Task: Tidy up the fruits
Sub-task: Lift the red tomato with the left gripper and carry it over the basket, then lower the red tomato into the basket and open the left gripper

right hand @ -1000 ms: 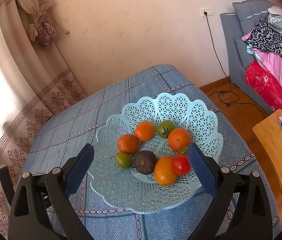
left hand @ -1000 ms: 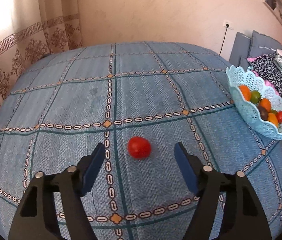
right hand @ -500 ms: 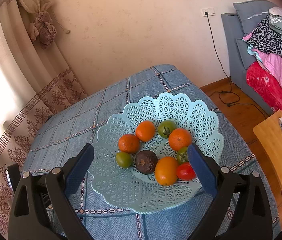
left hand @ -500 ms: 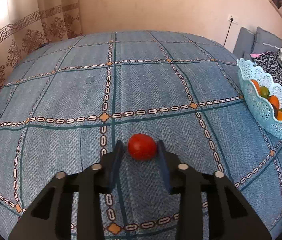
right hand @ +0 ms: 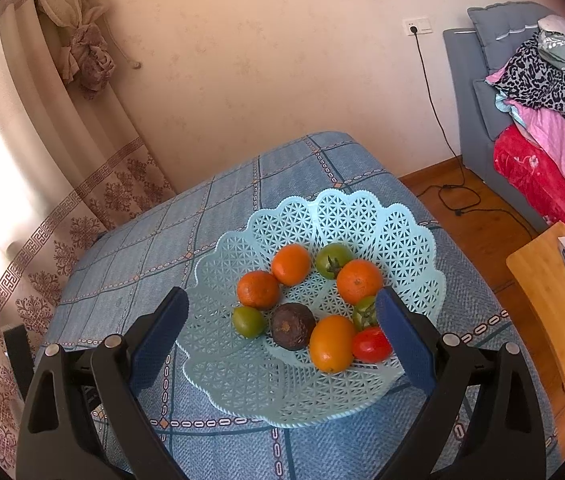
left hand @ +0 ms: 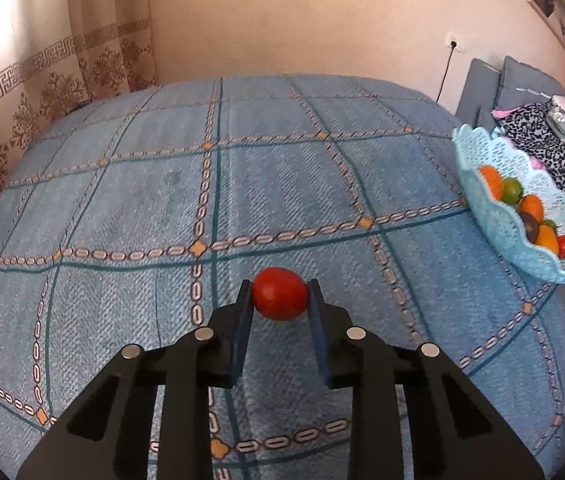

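Observation:
My left gripper (left hand: pixel 279 294) is shut on a red tomato (left hand: pixel 279 294), held between its blue pads above the blue checked tablecloth (left hand: pixel 162 208). A light blue lattice fruit basket (left hand: pixel 494 216) sits at the table's right edge. In the right wrist view the basket (right hand: pixel 362 220) holds several fruits: oranges (right hand: pixel 291 264), green tomatoes (right hand: pixel 332 260), a dark brown fruit (right hand: pixel 292 326) and a red tomato (right hand: pixel 370 345). My right gripper (right hand: pixel 282 320) is open and empty, hovering over the basket.
A patterned curtain (left hand: pixel 42 92) hangs at the left. A grey sofa with piled clothes (right hand: pixel 542 92) stands at the right. A wooden side table (right hand: pixel 554 304) is at the right. A power cable (right hand: pixel 442 136) runs down the wall to the floor.
My left gripper closed on the red tomato and lifted it off the cloth. A red tomato in the basket settled by the right pad. The right gripper stayed open over the basket.

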